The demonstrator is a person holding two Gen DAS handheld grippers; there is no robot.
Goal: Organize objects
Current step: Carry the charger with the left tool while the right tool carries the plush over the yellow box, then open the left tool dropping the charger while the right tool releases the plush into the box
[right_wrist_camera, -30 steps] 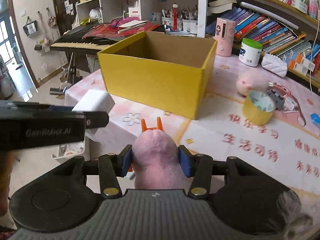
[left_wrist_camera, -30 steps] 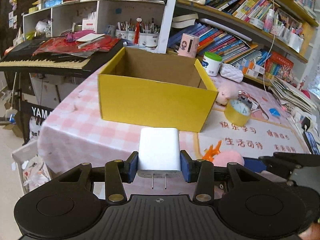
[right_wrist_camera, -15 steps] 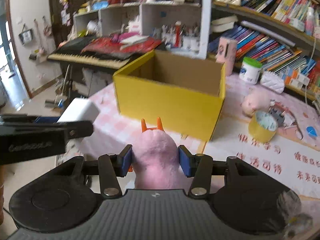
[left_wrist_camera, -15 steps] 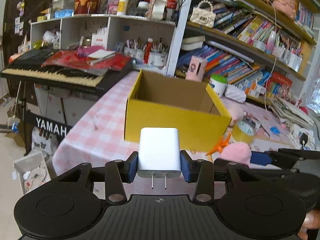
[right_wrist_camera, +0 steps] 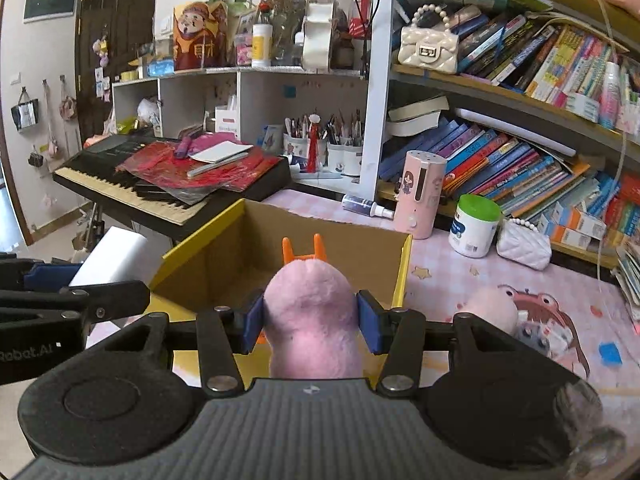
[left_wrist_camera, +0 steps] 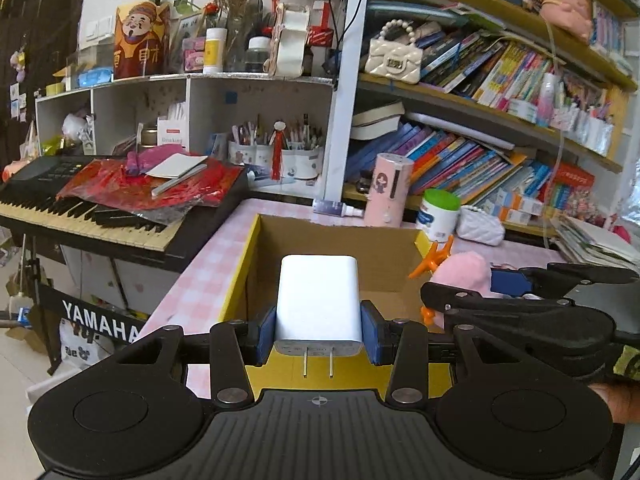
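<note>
In the left wrist view the charger (left_wrist_camera: 318,300) hides most of the box (left_wrist_camera: 236,280) floor, and the near box wall sits behind the left gripper (left_wrist_camera: 318,334). In the right wrist view the plush toy (right_wrist_camera: 310,320) covers the box (right_wrist_camera: 224,256) interior, its lower end hidden behind the right gripper (right_wrist_camera: 310,328). Book titles on the shelf (right_wrist_camera: 520,98) at upper right are too small to read.

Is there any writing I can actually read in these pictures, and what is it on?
"YAMAHA": white letters on the keyboard stand.
"Robot.AI": partly cut off, on the left gripper's side.
Two Chinese characters on the red figure box, too stylised to read surely.
Book spines, the white jar label and the white box: too small or blurred.
</note>
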